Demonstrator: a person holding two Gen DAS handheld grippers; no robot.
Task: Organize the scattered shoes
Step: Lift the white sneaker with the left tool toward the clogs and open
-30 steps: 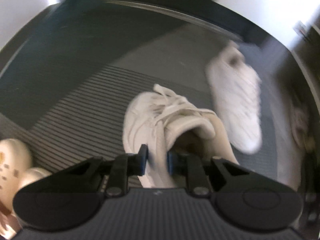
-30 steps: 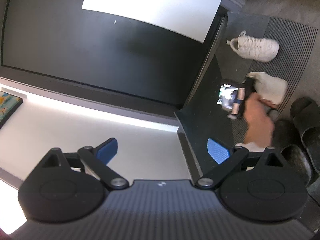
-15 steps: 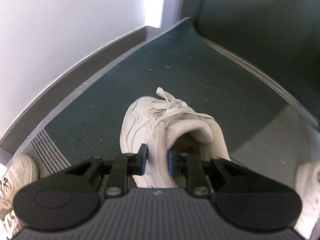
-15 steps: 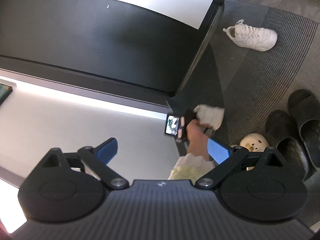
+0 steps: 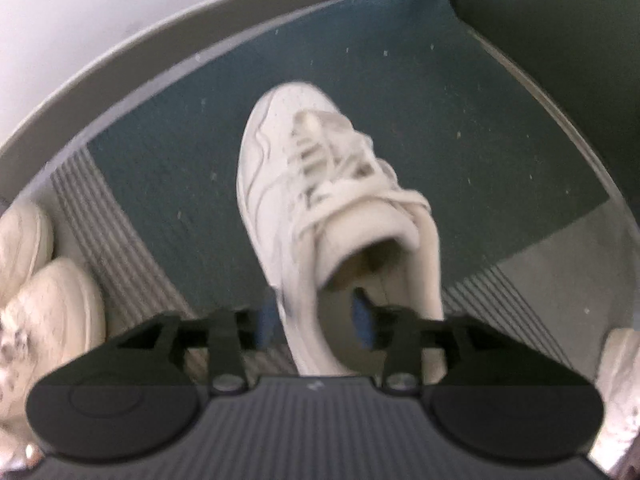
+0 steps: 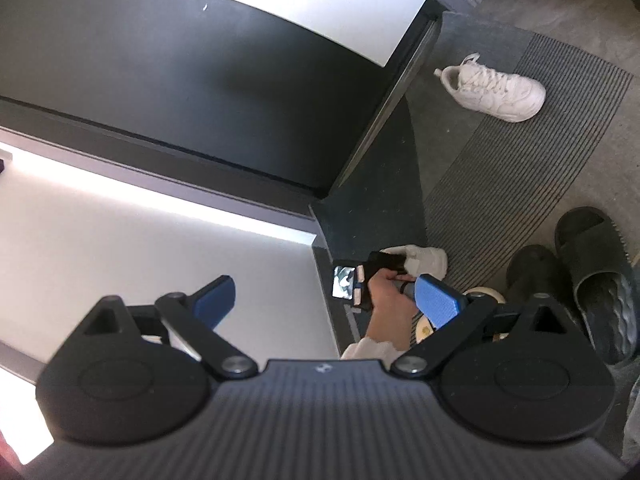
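**Left gripper loosens on the white sneaker at the wall end of the mat**

Your left gripper (image 5: 316, 320) carried a white leather lace-up sneaker (image 5: 320, 208) clamped by the collar half a second ago, blue pads close together. Now the pads stand further apart, one outside the shoe's collar wall and one inside the opening, and the picture is blurred, so you seem to be letting go; whether the pads still touch the collar cannot be told. The sneaker sits over the dark green doormat (image 5: 460, 128), toe pointing away from you toward the grey skirting board (image 5: 120, 56). In my judgement this shoe is being set down at its place, and one more of the pair remains to be fetched.

Relative to that doormat: two cream shoes (image 5: 44, 300) lie just off its left edge on the grey ribbed mat (image 5: 100, 232), close beside the sneaker's heel side.

Your right gripper (image 6: 326, 300) hangs high above, its blue fingers spread wide and holding nothing. From there you see your left hand (image 6: 390, 298) low by the doormat's corner, a second white sneaker (image 6: 494, 88) lying well apart at the far end of the ribbed mat, and a pair of black rubber slides (image 6: 580, 272) at its right side.
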